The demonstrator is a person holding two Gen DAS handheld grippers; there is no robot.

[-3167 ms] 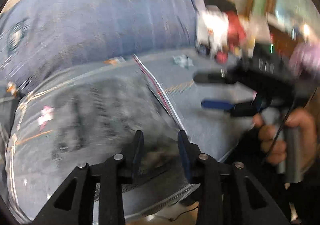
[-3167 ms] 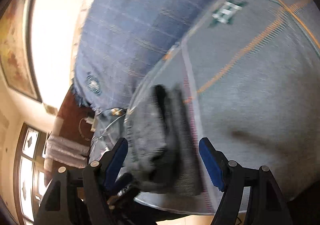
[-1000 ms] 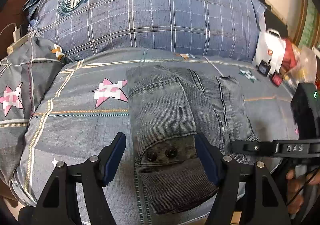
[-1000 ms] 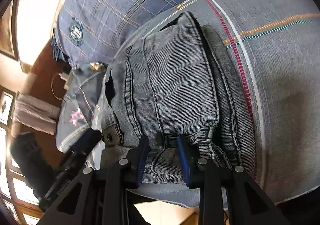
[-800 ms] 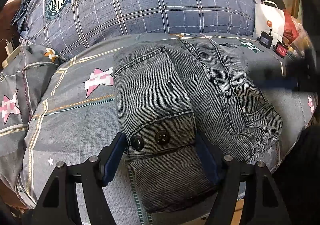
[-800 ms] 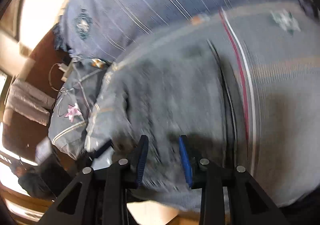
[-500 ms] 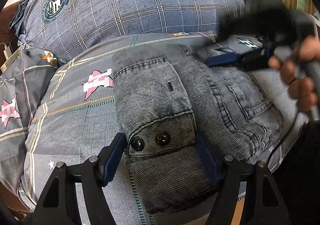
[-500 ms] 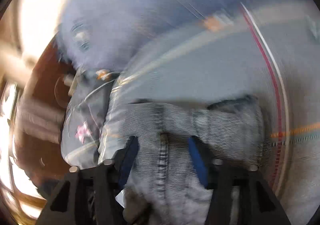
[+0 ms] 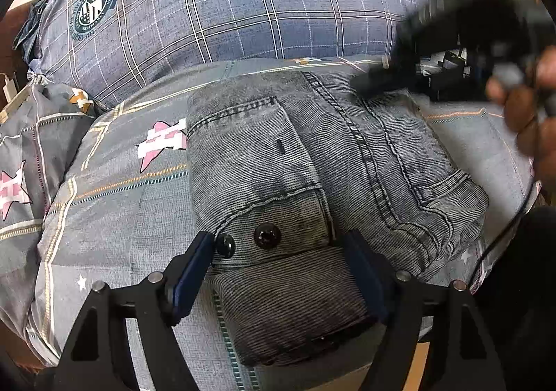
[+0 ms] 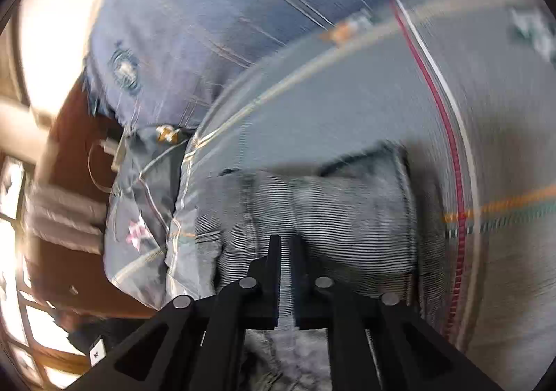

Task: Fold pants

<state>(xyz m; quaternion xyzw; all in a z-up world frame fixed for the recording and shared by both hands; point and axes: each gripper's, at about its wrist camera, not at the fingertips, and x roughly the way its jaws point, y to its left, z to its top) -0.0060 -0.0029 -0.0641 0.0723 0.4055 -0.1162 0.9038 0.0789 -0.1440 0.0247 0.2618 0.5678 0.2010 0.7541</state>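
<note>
Grey jeans [image 9: 312, 147] lie folded into a thick bundle on the bed, with the two-button waistband nearest me. My left gripper [image 9: 278, 252] straddles that waistband; its jaws are opening and the blue pads stand just outside the fold. In the left wrist view my right gripper [image 9: 375, 81] is a dark blur at the bundle's far right edge, held by a hand [image 9: 528, 106]. Its own view shows the right gripper [image 10: 285, 241] shut over the jeans [image 10: 347, 217]. Blur hides whether it pinches cloth.
A large blue plaid pillow [image 9: 226, 8] lies behind the jeans. The grey patterned bedspread [image 9: 121, 182] reaches a second pillow [image 9: 27, 147] on the left. The bed's front edge runs just below my left fingers. A white cable [image 10: 100, 161] hangs beside the bed.
The right gripper swung from the near right side of the bundle to its far edge and closed. The left gripper stayed over the waistband and widened slightly.
</note>
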